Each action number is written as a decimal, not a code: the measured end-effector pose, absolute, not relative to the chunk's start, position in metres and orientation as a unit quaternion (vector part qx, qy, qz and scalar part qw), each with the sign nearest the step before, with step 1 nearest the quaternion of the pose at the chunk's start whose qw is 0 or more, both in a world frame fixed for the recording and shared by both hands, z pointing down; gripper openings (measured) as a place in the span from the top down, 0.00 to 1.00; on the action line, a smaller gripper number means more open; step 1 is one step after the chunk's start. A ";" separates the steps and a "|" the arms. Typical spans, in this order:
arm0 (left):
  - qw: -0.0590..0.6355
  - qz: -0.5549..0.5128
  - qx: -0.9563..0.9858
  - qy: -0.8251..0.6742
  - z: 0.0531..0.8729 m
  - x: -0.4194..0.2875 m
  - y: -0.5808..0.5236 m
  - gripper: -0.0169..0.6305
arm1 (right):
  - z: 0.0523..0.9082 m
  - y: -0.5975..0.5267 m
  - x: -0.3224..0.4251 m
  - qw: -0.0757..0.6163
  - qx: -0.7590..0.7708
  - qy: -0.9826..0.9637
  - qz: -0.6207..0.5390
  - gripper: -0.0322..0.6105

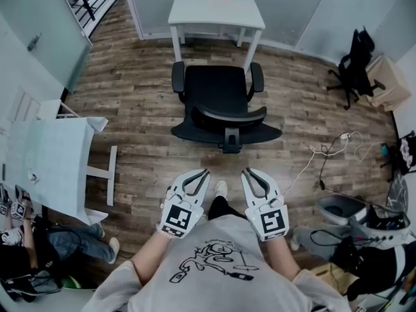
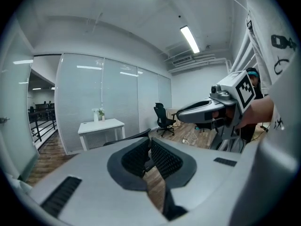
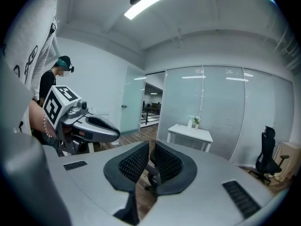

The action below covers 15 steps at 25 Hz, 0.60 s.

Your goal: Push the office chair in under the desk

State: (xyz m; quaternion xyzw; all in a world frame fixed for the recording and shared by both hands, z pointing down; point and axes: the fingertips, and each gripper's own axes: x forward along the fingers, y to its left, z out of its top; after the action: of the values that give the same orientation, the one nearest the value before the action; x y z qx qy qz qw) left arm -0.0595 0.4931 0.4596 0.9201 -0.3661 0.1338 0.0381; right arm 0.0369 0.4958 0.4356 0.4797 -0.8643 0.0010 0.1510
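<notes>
Office chair [image 1: 220,96] stands straight ahead, backrest [image 1: 231,114] facing me, white desk [image 1: 216,12] just beyond; my left gripper [image 1: 203,173] and right gripper [image 1: 248,172], both closed and empty, hang equally short of it.

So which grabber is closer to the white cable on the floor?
Right. The right gripper is just left of the white cable; the left gripper is farther left, past it.

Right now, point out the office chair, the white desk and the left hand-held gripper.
office chair [image 1: 218,86], head view, middle of the seat.
white desk [image 1: 216,10], head view, bare tabletop.
left hand-held gripper [image 1: 204,173], head view, between its closed fingertips.
</notes>
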 end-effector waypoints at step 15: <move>-0.084 0.350 0.876 -0.321 0.577 -0.043 0.408 0.73 | 0.531 0.423 0.088 0.342 0.426 -0.836 -0.053 0.70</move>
State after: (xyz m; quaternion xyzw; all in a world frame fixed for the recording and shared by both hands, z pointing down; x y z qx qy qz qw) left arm -0.0429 0.4083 0.5768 0.8760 -0.3208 0.3503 -0.0843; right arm 0.0880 0.4233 0.5311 0.4256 -0.8362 -0.0528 0.3419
